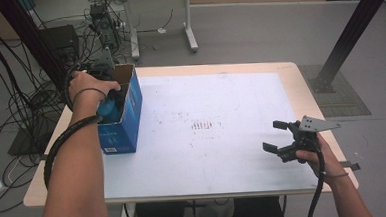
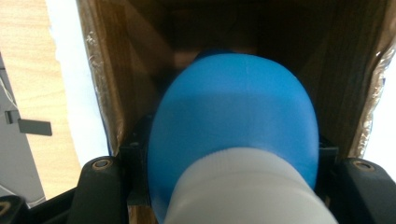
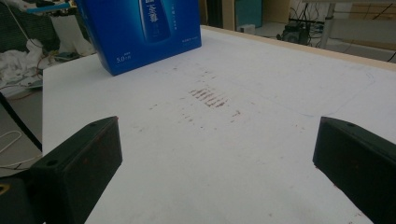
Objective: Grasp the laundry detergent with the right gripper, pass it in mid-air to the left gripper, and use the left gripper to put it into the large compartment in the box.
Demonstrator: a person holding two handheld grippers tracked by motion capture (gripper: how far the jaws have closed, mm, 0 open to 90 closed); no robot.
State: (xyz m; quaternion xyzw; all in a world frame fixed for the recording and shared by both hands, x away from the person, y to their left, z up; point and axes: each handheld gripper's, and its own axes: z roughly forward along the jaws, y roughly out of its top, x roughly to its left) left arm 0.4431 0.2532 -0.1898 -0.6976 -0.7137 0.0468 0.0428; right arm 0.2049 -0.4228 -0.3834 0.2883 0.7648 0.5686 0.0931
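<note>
The left claw (image 1: pixel 111 100) is down inside the open top of the blue box (image 1: pixel 127 124) at the worktop's (image 1: pixel 223 157) left edge, pinching a blue bottle (image 2: pixel 233 121) with a white neck between cardboard walls. I'd say it's being packed; next comes letting go and lifting clear. The right claw (image 1: pixel 277 135) hovers spread, empty.

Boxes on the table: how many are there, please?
1. The blue box stands open-topped at the table's left edge; the left gripper holds a blue bottle inside it. Nothing appears hidden.
</note>
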